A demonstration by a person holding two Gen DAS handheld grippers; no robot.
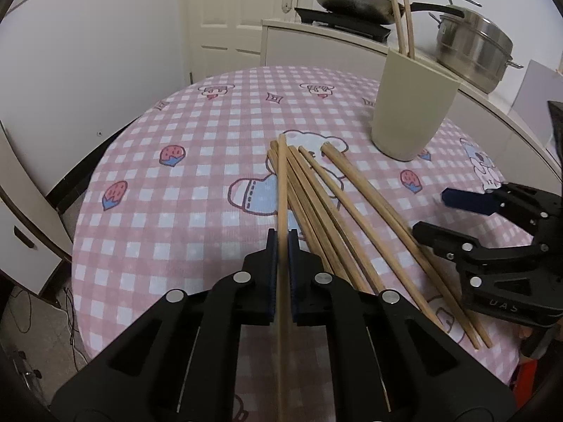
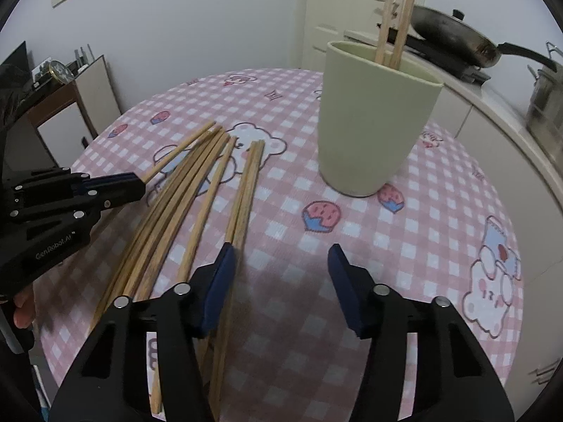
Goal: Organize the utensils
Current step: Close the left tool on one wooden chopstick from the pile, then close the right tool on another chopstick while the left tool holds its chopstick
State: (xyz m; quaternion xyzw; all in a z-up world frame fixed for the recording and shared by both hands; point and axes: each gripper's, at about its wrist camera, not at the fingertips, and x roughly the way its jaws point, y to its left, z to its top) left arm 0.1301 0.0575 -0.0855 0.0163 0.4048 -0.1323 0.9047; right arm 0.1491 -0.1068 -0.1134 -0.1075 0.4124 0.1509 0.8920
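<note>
Left wrist view: my left gripper [image 1: 282, 246] is clamped on a single wooden chopstick [image 1: 282, 190], whose shaft runs up between the blue pads and on past them, its far tip over the bear printed on the pink checked tablecloth [image 1: 183, 119]. Just right of it the loose chopsticks [image 1: 337, 211] lie fanned on the cloth, their far ends close together and their near ends spread toward me. Beyond them stands the pale green cup [image 1: 408, 105], upright, with two chopsticks [image 1: 401, 10] leaning out of it. My right gripper [image 1: 436, 214] shows at the right edge, low over the near ends of the fan.

From the right wrist, that gripper's jaws stand apart with only cloth between them; its left pad [image 2: 220, 288] sits right beside, perhaps over, a pair of chopsticks, and I cannot tell whether it touches them. On the counter behind the table sit a frying pan [image 1: 352, 0] and a steel pot [image 1: 475, 49].
</note>
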